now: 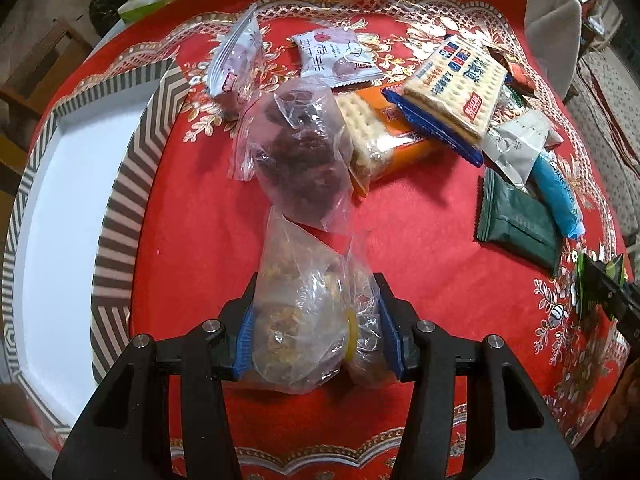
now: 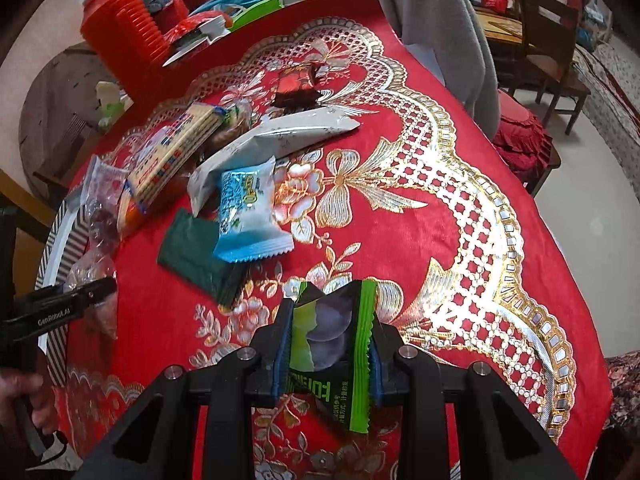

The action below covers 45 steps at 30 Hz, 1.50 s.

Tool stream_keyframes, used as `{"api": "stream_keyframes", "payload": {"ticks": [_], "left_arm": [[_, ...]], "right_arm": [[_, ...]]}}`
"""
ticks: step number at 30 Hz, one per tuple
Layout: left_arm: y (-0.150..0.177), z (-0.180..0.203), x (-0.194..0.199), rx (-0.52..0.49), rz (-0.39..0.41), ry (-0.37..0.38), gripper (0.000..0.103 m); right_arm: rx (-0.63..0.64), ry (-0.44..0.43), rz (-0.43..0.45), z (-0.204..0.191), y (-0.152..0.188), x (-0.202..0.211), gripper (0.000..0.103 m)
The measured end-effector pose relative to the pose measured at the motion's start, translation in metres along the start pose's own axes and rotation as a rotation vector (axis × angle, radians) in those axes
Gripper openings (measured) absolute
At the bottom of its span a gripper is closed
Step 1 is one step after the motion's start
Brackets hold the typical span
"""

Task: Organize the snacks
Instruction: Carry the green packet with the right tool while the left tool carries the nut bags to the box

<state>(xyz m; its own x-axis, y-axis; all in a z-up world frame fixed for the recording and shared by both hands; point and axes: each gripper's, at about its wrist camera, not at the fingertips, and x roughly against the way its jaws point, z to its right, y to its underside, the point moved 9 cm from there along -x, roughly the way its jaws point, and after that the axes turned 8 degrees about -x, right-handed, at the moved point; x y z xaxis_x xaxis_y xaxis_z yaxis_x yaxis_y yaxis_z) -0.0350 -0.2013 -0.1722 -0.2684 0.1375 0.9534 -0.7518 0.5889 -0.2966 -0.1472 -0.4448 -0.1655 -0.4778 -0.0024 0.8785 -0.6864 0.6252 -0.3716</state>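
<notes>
My left gripper [image 1: 318, 320] is shut on a clear plastic bag of light brown snacks [image 1: 304, 320], just above the red tablecloth. A second clear bag of dark red snacks [image 1: 304, 152] lies just beyond it. The white tray with a striped rim [image 1: 132, 184] sits to the left. My right gripper [image 2: 330, 340] is shut on a green and black snack packet [image 2: 332, 344], held over the cloth; it also shows at the right edge of the left wrist view [image 1: 600, 284]. Cracker packs [image 1: 456, 84], a dark green packet [image 1: 516, 220] and a blue packet [image 2: 248, 216] lie in a pile.
A red ribbed container [image 2: 124, 36] and bags stand at the table's far end. A grey garment hangs over a chair [image 2: 440, 28] at the far edge. Wooden chairs [image 2: 548, 40] stand beyond. Small white wrapped snacks [image 1: 340, 56] lie near the back of the pile.
</notes>
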Motion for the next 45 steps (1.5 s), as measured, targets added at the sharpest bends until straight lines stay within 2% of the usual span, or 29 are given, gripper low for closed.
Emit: {"api": "stream_keyframes", "payload": {"ticks": [16, 22, 25, 31, 34, 38, 41, 45], "left_arm": [[0.026, 0.001, 0.01, 0.06, -0.015, -0.028, 0.051], [0.031, 0.006, 0.012, 0.085, -0.012, 0.007, 0.051], [0.032, 0.009, 0.014, 0.093, -0.003, 0.015, 0.051], [0.022, 0.016, 0.028, 0.094, 0.046, 0.033, 0.051], [0.013, 0.019, 0.04, 0.076, 0.085, 0.039, 0.051], [0.005, 0.017, 0.058, 0.061, 0.129, 0.043, 0.051], [0.0, 0.013, 0.072, 0.057, 0.156, 0.05, 0.051], [0.001, 0.003, 0.089, 0.052, 0.2, 0.062, 0.051]], "right_arm": [[0.066, -0.034, 0.021, 0.001, 0.01, 0.006, 0.03], [0.085, -0.023, 0.012, 0.0, 0.011, 0.006, 0.03], [0.1, -0.047, -0.014, -0.004, 0.012, 0.008, 0.03], [0.307, -0.102, -0.018, -0.03, -0.002, 0.044, 0.029], [0.35, -0.115, 0.002, -0.038, -0.017, 0.062, 0.029], [0.331, -0.117, 0.028, -0.042, -0.03, 0.073, 0.029], [0.29, -0.136, 0.044, -0.047, -0.027, 0.075, 0.029], [0.235, -0.146, 0.02, -0.055, -0.017, 0.063, 0.029]]}}
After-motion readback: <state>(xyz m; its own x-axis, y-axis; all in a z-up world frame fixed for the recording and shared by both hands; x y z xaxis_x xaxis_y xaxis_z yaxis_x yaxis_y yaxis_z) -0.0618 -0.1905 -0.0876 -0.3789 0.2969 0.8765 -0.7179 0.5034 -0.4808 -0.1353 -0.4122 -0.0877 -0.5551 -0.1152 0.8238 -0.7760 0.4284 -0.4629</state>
